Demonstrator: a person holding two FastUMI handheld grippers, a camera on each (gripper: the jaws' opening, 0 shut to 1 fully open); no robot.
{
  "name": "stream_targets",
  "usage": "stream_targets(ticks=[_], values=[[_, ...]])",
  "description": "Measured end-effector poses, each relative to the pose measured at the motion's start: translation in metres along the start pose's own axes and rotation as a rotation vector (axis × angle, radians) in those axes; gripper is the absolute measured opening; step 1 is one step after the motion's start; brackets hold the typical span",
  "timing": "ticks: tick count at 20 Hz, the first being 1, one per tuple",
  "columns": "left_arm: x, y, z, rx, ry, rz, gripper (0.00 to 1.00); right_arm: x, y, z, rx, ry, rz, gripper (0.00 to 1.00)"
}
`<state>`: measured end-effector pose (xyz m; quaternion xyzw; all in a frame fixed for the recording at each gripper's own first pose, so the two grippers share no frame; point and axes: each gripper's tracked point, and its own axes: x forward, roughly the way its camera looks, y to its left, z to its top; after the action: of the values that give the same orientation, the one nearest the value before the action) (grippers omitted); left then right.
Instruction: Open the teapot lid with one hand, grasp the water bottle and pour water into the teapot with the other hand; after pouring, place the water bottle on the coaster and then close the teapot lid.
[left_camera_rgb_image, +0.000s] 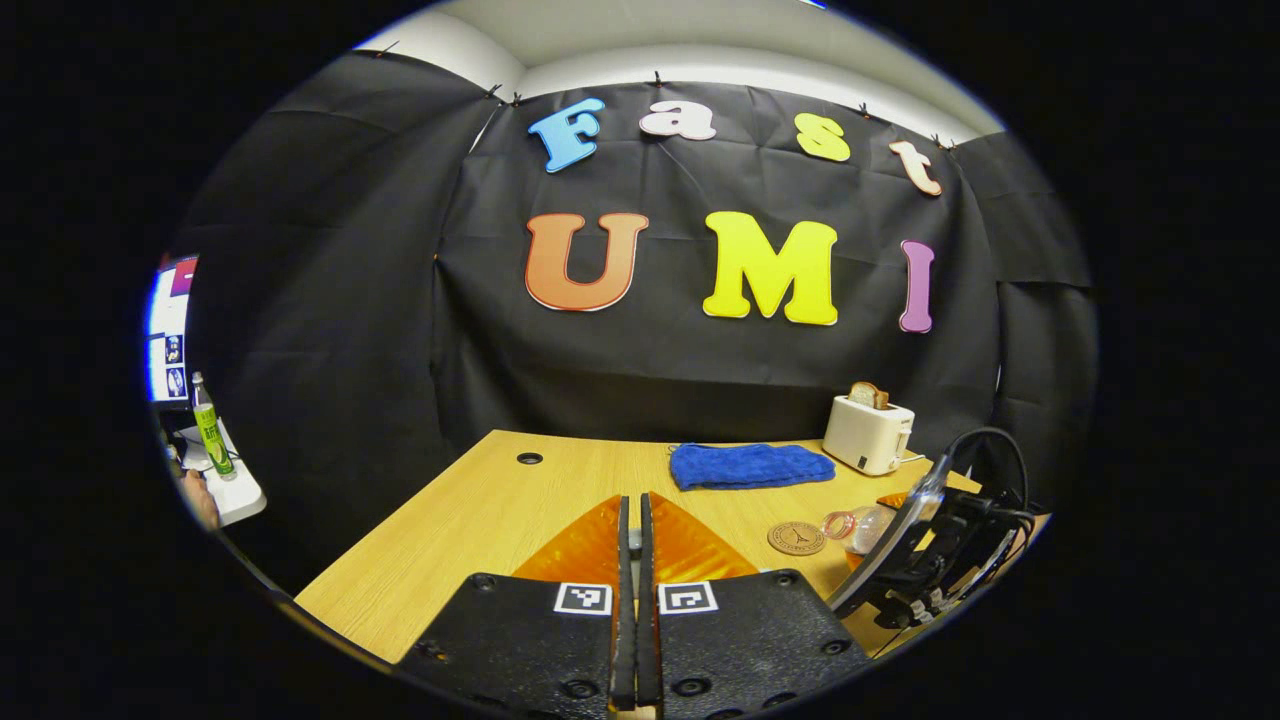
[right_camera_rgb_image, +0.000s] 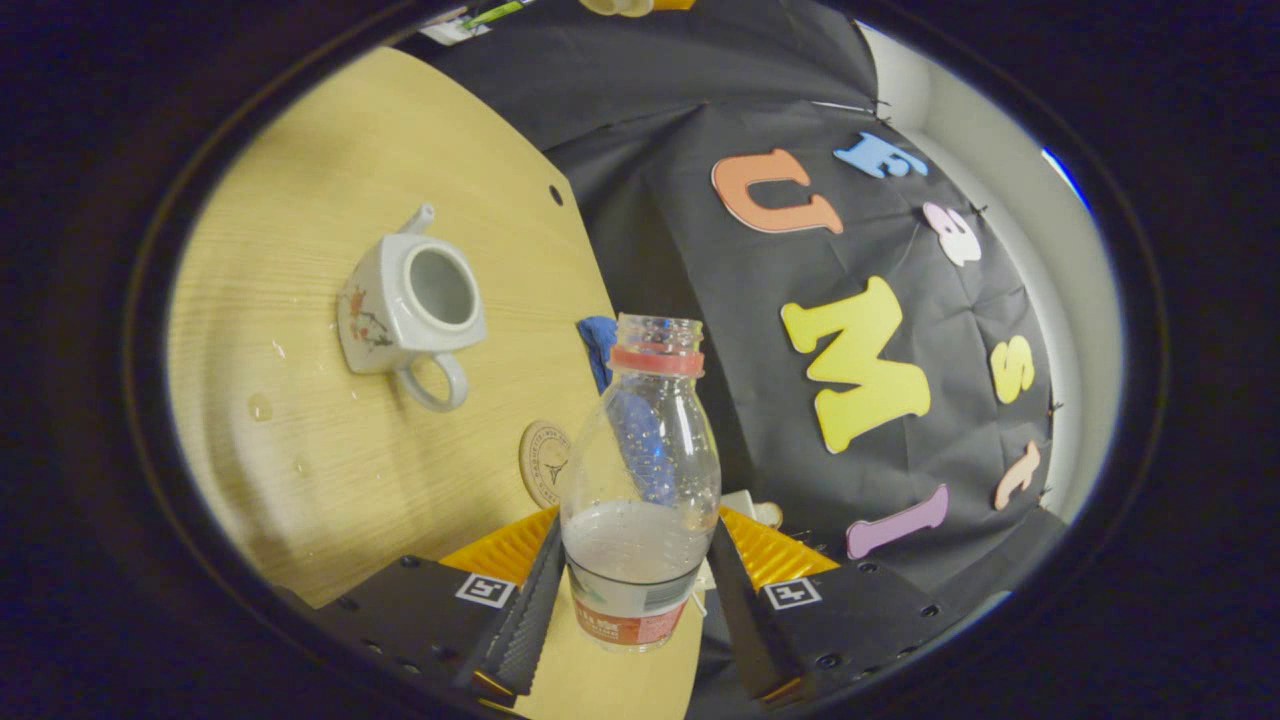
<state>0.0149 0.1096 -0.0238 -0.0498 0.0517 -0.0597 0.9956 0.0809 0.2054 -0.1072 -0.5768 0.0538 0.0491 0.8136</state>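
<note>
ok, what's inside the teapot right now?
The teapot stands lidless on the table. Through the round opening the right gripper view shows a grey inner wall; whether water sits at the bottom cannot be told. The water bottle holds some water.

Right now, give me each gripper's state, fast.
Left gripper: jaws closed, nothing visible between them.
Right gripper: jaws closed on the water bottle.

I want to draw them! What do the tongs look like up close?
Each pair of tongs, left and right, has a black bolted body carrying two little black-and-white square markers, with ribbed orange see-through pieces in front. The left gripper view also shows the right tongs from the side, with a curved pale bar and looping black cables.
</note>
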Motion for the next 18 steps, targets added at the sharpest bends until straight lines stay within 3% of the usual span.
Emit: stream_targets(ticks=[9,18], values=[[0.001,-0.007,-0.002,0.022,0.008,-0.026,0.03,0.01,0.004,0.017,-0.305,-0.033,-0.069,0.77],[0.002,0.001,-0.007,0.018,0.028,-0.014,0.03,0.01,0.0,0.033,-0.495,-0.069,-0.127,0.77]])
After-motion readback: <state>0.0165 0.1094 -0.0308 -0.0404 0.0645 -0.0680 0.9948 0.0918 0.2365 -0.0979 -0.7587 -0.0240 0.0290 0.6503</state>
